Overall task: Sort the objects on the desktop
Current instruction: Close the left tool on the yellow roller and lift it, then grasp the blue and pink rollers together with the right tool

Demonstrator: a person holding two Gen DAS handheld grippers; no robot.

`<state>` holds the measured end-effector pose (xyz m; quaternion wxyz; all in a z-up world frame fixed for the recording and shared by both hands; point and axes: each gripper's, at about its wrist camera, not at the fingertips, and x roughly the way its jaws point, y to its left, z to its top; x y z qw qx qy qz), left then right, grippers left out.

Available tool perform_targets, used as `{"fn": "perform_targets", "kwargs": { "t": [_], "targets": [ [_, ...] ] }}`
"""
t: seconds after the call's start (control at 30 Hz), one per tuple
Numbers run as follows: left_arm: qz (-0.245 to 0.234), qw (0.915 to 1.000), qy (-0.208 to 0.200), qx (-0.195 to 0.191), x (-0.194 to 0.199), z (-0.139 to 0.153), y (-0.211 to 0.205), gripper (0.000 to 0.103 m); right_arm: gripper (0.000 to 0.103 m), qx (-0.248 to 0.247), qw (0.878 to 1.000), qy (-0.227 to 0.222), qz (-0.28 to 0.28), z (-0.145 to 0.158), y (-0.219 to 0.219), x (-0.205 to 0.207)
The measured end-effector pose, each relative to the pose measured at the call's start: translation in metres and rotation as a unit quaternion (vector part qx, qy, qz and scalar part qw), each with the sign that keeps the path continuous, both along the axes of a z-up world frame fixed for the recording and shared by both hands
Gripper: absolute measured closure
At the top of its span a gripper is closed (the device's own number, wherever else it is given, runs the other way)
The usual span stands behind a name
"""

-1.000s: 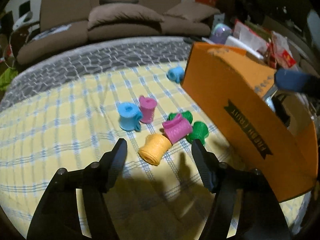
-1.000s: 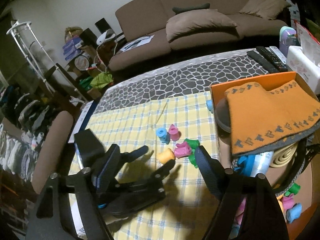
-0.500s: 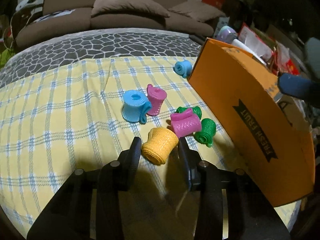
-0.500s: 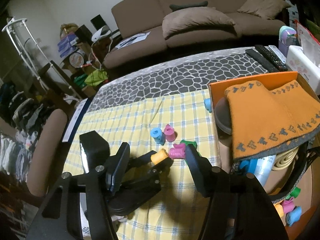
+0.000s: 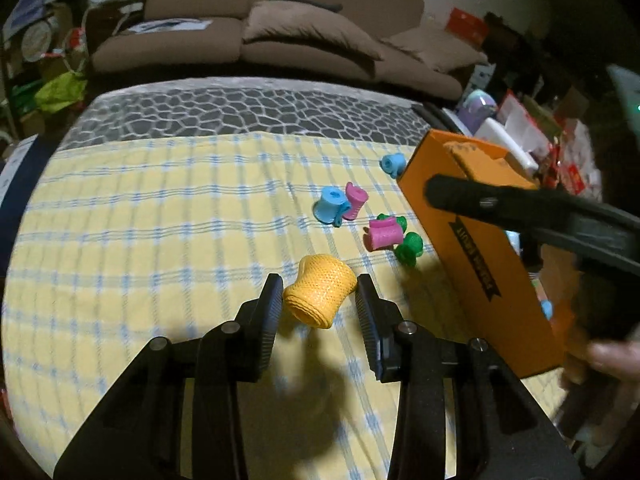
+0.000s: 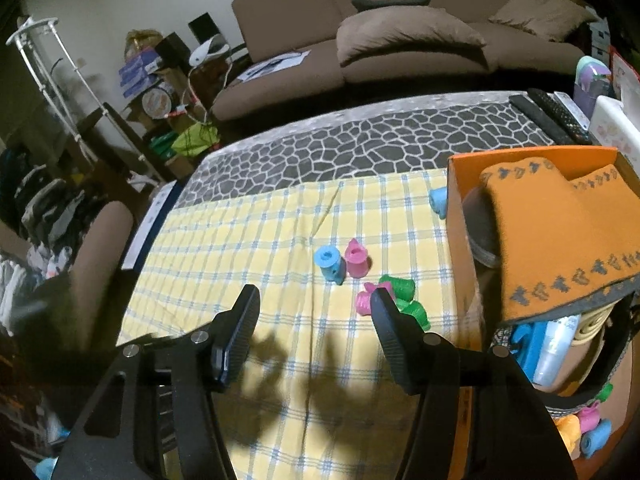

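My left gripper is shut on a yellow mesh spool, held tilted a little above the yellow checked cloth, with its shadow below. On the cloth beyond lie a blue spool, a pink spool, a second pink spool on its side, and green spools. My right gripper stands open over the cloth with nothing between its fingers. In its view the blue spool and pink spool are ahead.
An orange box stands on the right, holding an orange towel, bottles and more spools. Another blue spool lies against its far corner. A hand shows low on the right. Remotes and a brown sofa lie beyond.
My left gripper closed on the yellow spool and lifted it off the cloth. It has left the right wrist view. The right gripper's jaws narrowed a little.
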<state>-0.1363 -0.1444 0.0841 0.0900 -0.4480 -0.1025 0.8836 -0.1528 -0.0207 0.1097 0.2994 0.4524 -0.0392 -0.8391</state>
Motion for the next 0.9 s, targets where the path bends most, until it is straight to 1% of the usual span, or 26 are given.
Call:
{"fn": "perform_targets", "kwargs": {
  "t": [0.1, 0.17, 0.23, 0.3, 0.43, 0.5, 0.57, 0.63, 0.77, 0.8, 0.87, 0.9],
  "targets": [
    [0.012, 0.9999, 0.010, 0.006, 0.013, 0.010, -0.007, 0.068, 0.043, 0.005, 1.000, -0.001, 0.003, -0.005, -0.008, -0.003],
    [0.022, 0.9996, 0.018, 0.009, 0.020, 0.016, -0.013, 0.068, 0.045, 0.013, 1.000, 0.000, 0.008, -0.009, -0.018, -0.007],
    [0.028, 0.9993, 0.024, 0.010, 0.023, 0.018, -0.018, 0.068, 0.046, 0.034, 0.999, -0.001, 0.016, -0.017, -0.030, -0.015],
    [0.034, 0.9989, 0.025, 0.020, 0.024, 0.019, -0.025, 0.068, 0.046, 0.058, 0.998, -0.001, 0.023, -0.025, -0.043, -0.026],
    [0.038, 0.9984, 0.022, 0.036, 0.018, 0.017, -0.033, 0.068, 0.046, 0.067, 0.997, -0.020, 0.021, -0.042, -0.056, -0.050],
    [0.036, 0.9985, 0.020, 0.037, 0.015, 0.016, -0.034, 0.068, 0.043, 0.080, 0.996, -0.027, 0.020, -0.051, -0.062, -0.059],
    [0.033, 0.9986, 0.018, 0.037, 0.014, 0.014, -0.035, 0.068, 0.031, 0.091, 0.995, -0.027, 0.021, -0.057, -0.067, -0.064],
    [0.032, 0.9986, 0.018, 0.038, 0.013, 0.013, -0.034, 0.068, 0.026, 0.102, 0.994, -0.027, 0.020, -0.064, -0.071, -0.067],
    [0.033, 0.9984, 0.019, 0.042, 0.013, 0.013, -0.036, 0.068, 0.026, 0.123, 0.992, -0.028, 0.017, -0.078, -0.079, -0.071],
    [0.033, 0.9984, 0.019, 0.043, 0.013, 0.013, -0.036, 0.068, 0.027, 0.127, 0.991, -0.029, 0.017, -0.079, -0.080, -0.072],
    [0.034, 0.9983, 0.019, 0.043, 0.013, 0.013, -0.036, 0.068, 0.032, 0.134, 0.990, -0.030, 0.016, -0.082, -0.081, -0.070],
    [0.034, 0.9983, 0.019, 0.044, 0.013, 0.013, -0.037, 0.068, 0.033, 0.134, 0.990, -0.031, 0.016, -0.083, -0.081, -0.070]
  ]
}}
